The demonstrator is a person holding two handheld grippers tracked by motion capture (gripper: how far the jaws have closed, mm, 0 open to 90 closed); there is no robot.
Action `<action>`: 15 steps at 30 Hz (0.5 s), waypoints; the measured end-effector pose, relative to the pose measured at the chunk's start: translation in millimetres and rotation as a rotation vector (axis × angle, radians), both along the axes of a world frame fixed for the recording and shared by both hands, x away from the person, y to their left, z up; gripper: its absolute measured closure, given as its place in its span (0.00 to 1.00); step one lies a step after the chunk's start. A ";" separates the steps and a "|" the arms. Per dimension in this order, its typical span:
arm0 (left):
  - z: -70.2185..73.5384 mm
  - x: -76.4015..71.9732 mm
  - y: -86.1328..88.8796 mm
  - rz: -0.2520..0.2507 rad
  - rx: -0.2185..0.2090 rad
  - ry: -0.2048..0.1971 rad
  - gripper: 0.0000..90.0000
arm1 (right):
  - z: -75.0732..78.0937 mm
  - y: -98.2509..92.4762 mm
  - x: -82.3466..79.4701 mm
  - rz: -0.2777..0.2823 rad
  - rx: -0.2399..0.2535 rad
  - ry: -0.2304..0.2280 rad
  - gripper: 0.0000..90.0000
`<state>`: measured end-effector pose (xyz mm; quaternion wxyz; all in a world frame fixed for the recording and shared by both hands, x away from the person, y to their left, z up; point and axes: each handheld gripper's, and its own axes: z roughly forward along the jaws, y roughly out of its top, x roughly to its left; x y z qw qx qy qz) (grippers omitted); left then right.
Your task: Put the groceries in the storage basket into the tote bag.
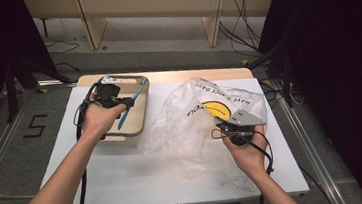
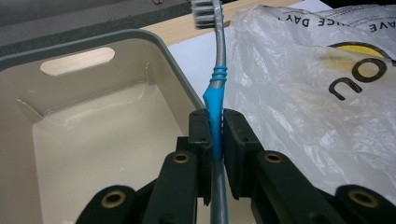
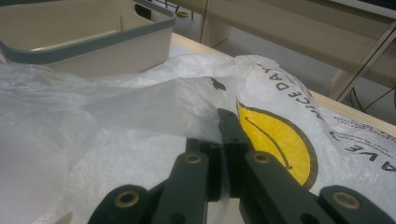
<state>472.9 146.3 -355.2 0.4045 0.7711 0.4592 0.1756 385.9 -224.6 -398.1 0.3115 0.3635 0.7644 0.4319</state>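
The left gripper [image 2: 215, 140] clamps the blue-and-grey plastic toothbrush [image 2: 215, 100] by its handle, above the right rim of the empty beige rectangular plastic bin [image 2: 100, 135]. Its long axis runs along the jaws, bristled head pointing away. The right gripper [image 3: 224, 140] is pinched shut on the thin translucent plastic bag with a yellow smiley [image 3: 280, 135].

white-topped table [image 1: 126, 177], beige bin [image 1: 138, 117] at left, crumpled plastic bag [image 1: 191, 126] beside it

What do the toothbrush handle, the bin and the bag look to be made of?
Toothbrush: glossy hard plastic, grey, with a matte blue, probably rubber, grip.
Bin: smooth cream plastic, light sheen, grey rim.
Bag: thin translucent plastic film, crinkled, printed.
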 end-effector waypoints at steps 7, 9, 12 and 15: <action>0.5 -11.3 -4.1 -0.029 0.009 -0.017 0.91 | 0.1 0.3 -0.3 0.000 -0.002 -0.001 1.00; -0.5 -14.4 -6.0 -0.039 0.008 -0.021 0.91 | 0.1 0.3 -0.4 0.001 -0.002 -0.001 1.00; 0.0 -19.0 -7.8 -0.055 0.013 -0.028 0.91 | 0.0 -0.1 0.0 0.000 0.000 -0.001 1.00; 1.2 -23.8 -10.0 -0.071 0.018 -0.035 0.91 | 0.0 0.1 0.0 0.000 0.000 -0.001 1.00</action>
